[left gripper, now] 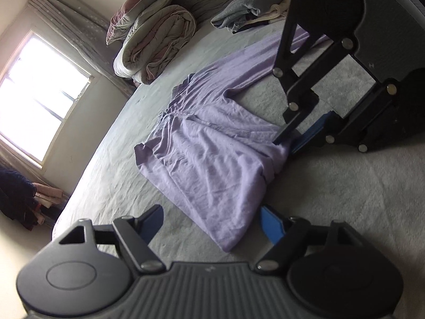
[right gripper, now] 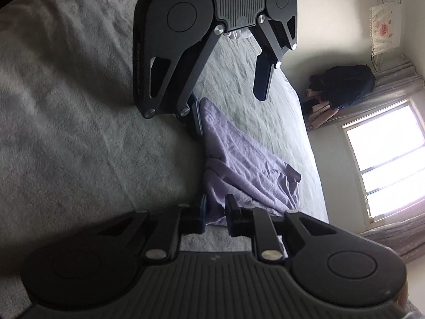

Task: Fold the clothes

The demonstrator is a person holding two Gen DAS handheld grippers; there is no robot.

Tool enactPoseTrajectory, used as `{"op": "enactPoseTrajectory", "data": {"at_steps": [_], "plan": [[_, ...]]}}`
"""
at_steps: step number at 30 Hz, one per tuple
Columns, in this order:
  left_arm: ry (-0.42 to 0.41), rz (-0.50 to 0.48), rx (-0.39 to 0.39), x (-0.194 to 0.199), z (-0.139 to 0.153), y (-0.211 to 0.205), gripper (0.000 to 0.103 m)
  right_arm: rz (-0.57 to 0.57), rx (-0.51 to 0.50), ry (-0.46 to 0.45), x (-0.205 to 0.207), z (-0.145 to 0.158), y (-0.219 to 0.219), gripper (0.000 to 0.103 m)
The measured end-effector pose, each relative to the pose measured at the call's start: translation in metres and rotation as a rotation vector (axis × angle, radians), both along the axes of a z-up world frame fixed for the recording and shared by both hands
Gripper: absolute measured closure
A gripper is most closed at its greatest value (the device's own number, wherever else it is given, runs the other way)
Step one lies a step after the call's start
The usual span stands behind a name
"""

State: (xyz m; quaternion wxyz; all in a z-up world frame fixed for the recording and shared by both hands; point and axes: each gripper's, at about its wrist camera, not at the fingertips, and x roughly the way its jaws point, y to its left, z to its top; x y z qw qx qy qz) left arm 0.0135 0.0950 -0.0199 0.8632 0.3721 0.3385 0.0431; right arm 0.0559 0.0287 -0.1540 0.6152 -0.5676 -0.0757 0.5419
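A lilac garment (left gripper: pixel 207 154) with a gathered waistband lies spread on the grey bed cover (left gripper: pixel 345 199), one leg running off to the upper right. My left gripper (left gripper: pixel 211 222) is open and wide, and the garment's near corner lies between its fingers, close to the blue pad (left gripper: pixel 271 224). My right gripper (left gripper: pixel 294 141) comes in from the upper right and pinches the garment's side edge. In the right wrist view its fingers (right gripper: pixel 233 212) stand close together with bunched lilac cloth (right gripper: pixel 239 164) between them. The left gripper (right gripper: pixel 228 114) hangs open above the far corner.
Rolled quilts (left gripper: pixel 154 45) and a heap of grey clothes (left gripper: pixel 247 8) sit at the far end of the bed. A bright window (left gripper: pixel 39 93) and curtains fill the wall beyond the bed edge. Dark clothes (right gripper: pixel 345 85) hang beside the window.
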Motion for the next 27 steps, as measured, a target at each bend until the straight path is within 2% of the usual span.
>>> {"op": "enactPoseTrajectory", "data": {"at_steps": [4,9,13,16,20,27], "plan": [[-0.007,0.007,-0.004,0.001,0.001,-0.003,0.022,0.010,-0.019,-0.006,0.005,0.001,0.002,0.093],[-0.029,-0.012,-0.066,-0.003,0.019,0.000,0.022,0.003,-0.027,-0.048,0.007,0.005,0.000,0.094],[-0.095,0.065,-0.143,0.004,0.028,0.016,0.022,0.001,-0.021,-0.073,0.011,0.007,-0.001,0.097],[-0.080,0.134,-0.158,0.017,0.019,0.024,0.022,-0.005,-0.025,-0.093,0.013,0.008,-0.001,0.097],[-0.018,0.169,-0.145,0.027,0.002,0.030,0.021,-0.023,-0.029,-0.122,0.018,0.013,-0.004,0.098],[0.001,0.234,-0.236,0.027,0.003,0.043,0.021,-0.090,-0.050,-0.135,0.036,0.028,-0.017,0.098]]}}
